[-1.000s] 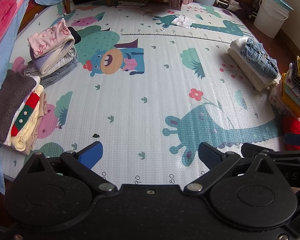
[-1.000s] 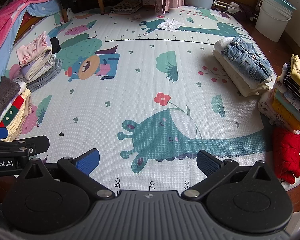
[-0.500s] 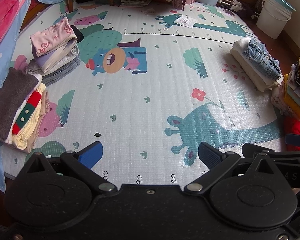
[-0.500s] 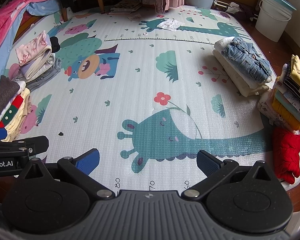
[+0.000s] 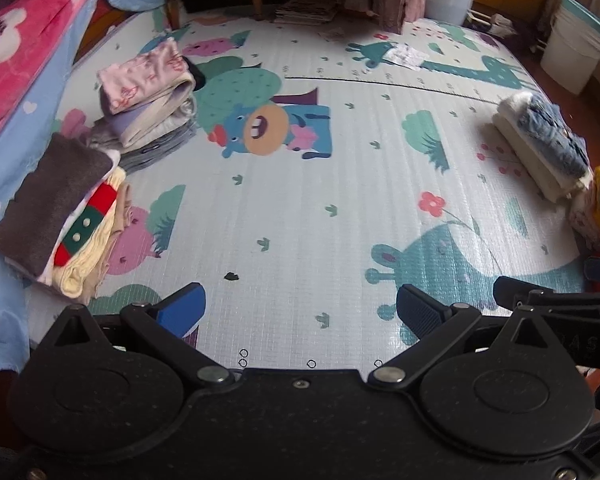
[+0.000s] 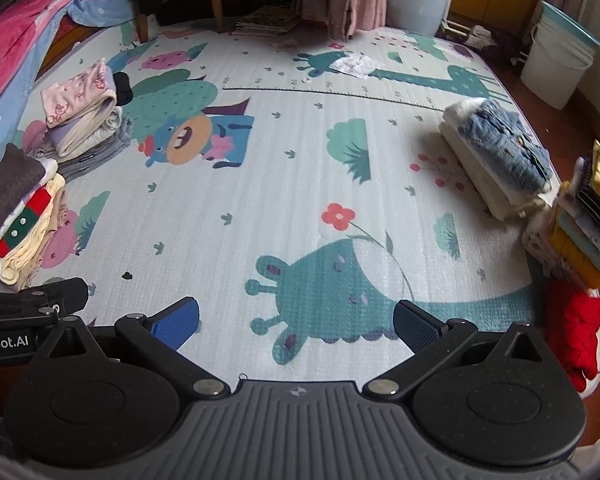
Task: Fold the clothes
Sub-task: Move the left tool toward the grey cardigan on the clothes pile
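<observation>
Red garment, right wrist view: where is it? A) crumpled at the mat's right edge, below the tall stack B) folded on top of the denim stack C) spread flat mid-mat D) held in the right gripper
A: the red garment lies bunched at the play mat's right edge, just below the tall folded stack; the right gripper is open and empty.

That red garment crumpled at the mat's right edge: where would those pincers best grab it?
Probably its upper bunched ridge. The red garment lies loose and unfolded below the tall folded stack, with raised folds that two fingers could pinch. The open right gripper is nearest; coming from the mat side, its left, keeps clear of that stack. Its far side is hidden.
</observation>
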`<state>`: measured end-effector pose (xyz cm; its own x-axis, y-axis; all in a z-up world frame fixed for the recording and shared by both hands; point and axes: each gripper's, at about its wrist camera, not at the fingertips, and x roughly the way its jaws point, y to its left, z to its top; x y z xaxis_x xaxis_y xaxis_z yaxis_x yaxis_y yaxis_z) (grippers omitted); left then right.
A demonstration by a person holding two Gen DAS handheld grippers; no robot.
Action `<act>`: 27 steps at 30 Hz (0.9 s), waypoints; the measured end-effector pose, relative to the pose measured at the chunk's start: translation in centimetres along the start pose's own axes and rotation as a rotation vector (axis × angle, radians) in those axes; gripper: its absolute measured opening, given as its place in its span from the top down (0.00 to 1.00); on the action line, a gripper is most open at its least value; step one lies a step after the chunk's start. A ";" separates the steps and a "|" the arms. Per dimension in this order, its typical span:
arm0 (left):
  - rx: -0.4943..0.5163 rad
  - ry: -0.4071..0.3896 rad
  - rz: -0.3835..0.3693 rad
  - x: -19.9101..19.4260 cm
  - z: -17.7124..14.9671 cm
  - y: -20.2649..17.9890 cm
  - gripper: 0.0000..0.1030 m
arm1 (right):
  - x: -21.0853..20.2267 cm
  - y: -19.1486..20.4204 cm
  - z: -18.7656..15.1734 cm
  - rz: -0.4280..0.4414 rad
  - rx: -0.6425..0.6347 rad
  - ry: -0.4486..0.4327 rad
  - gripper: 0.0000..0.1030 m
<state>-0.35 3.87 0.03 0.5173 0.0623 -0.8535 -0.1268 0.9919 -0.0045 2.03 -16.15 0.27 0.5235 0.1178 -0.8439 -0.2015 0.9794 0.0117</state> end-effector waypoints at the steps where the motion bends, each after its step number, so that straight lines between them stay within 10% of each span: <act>1: -0.016 0.001 0.003 0.0 0.1 0.5 0.00 | -0.1 0.4 0.2 0.003 -0.015 -0.012 0.00; 13: -0.282 0.020 0.056 0.0 2.3 8.1 0.00 | -1.3 6.1 4.3 0.147 -0.245 -0.122 0.00; 20: -0.389 -0.195 -0.049 -2.5 5.1 14.1 0.00 | -3.0 7.1 9.1 0.342 -0.285 -0.155 0.00; 27: -0.429 -0.185 0.068 -1.7 9.3 20.1 0.00 | -4.2 9.6 12.1 0.414 -0.584 -0.276 0.00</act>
<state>4.06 24.77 6.21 0.6328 0.1825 -0.7525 -0.4836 0.8521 -0.2000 7.93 -5.28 10.44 0.4825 0.5679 -0.6668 -0.7906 0.6101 -0.0525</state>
